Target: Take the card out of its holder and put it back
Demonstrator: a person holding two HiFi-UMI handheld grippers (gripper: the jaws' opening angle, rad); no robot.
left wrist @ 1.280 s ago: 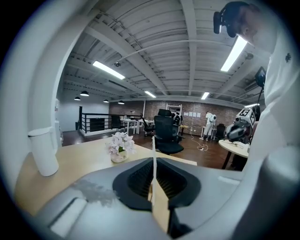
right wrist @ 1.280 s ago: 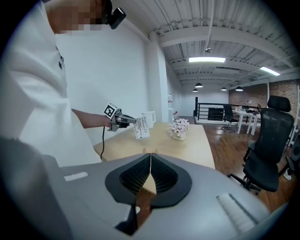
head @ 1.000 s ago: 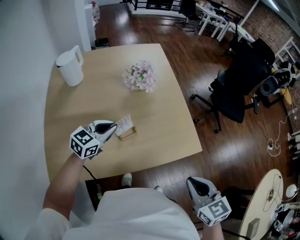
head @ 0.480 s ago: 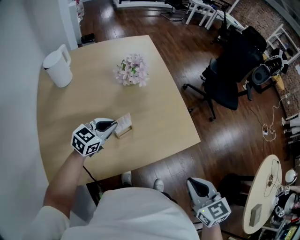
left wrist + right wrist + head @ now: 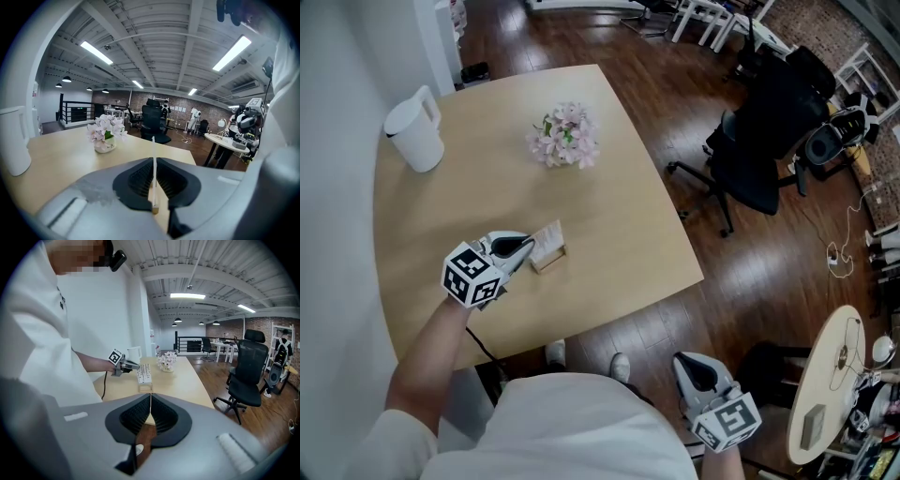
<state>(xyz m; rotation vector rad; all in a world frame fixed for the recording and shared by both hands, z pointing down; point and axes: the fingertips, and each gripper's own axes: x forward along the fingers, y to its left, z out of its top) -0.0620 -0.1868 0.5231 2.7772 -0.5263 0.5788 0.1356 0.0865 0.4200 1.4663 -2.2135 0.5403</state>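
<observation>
Nothing much has moved since the earlier frames: the left tongs [image 5: 528,249] stay clamped at the same spot on the card [image 5: 548,238], and only the head camera's framing has drifted slightly.

In the left gripper view the left tongs [image 5: 153,176] are fully closed, with the thin white card [image 5: 153,154] seen edge-on and pinched between the two dark pads. The card rises upright above the tongs, and its lower edge meets the small wooden card holder [image 5: 154,209] right under the tips. From the head view, the tongs reach in from the person's side of the card holder [image 5: 551,261], gripping the card's near edge. The right gripper view shows the card [image 5: 144,373] standing in the card holder [image 5: 145,388], printed face visible; whether it has lifted out of the slot cannot be told.

The right tongs [image 5: 684,360] hang well apart from the card holder, off the tabletop [image 5: 609,206] edge and low at the person's side. Their own view shows the right tongs [image 5: 150,404] pressed together with nothing between them.

Beyond the card holder sits a pot of pink flowers [image 5: 564,134], and farther beyond, to its left, a white pitcher [image 5: 414,131]. A black office chair [image 5: 759,159] stands on the wood floor, well to the right of the card holder.
</observation>
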